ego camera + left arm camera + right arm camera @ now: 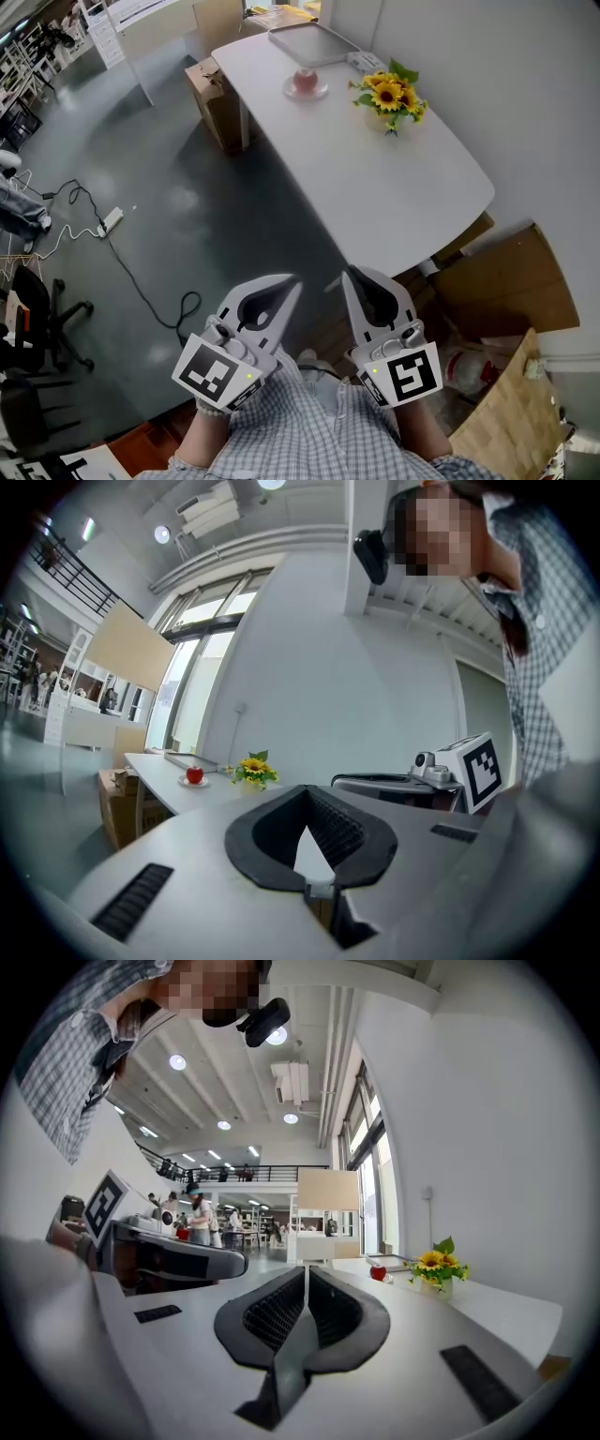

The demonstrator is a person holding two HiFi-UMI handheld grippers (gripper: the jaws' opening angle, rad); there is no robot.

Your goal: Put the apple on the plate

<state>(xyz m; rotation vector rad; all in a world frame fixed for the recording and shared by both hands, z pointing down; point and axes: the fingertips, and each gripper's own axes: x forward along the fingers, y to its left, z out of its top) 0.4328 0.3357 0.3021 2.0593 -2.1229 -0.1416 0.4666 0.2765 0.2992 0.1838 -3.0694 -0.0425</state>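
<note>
A red apple (306, 79) sits on a small pale plate (290, 91) near the far end of the long white table (403, 187). The left gripper view shows the apple (194, 774) far off on its plate (194, 783), and the right gripper view shows the apple (377, 1273) small and distant. My left gripper (296, 281) and right gripper (346, 272) are held side by side close to my body, well short of the table. Both are shut with nothing between the pads. The left gripper (307, 789) and right gripper (307, 1269) point toward the table.
A vase of sunflowers (389, 94) stands right of the plate, and a grey tray (312, 42) lies at the table's far end. A cardboard box (217, 98) sits by the table. A cable and power strip (111, 220) cross the floor. Flattened cardboard (506, 281) lies at the right.
</note>
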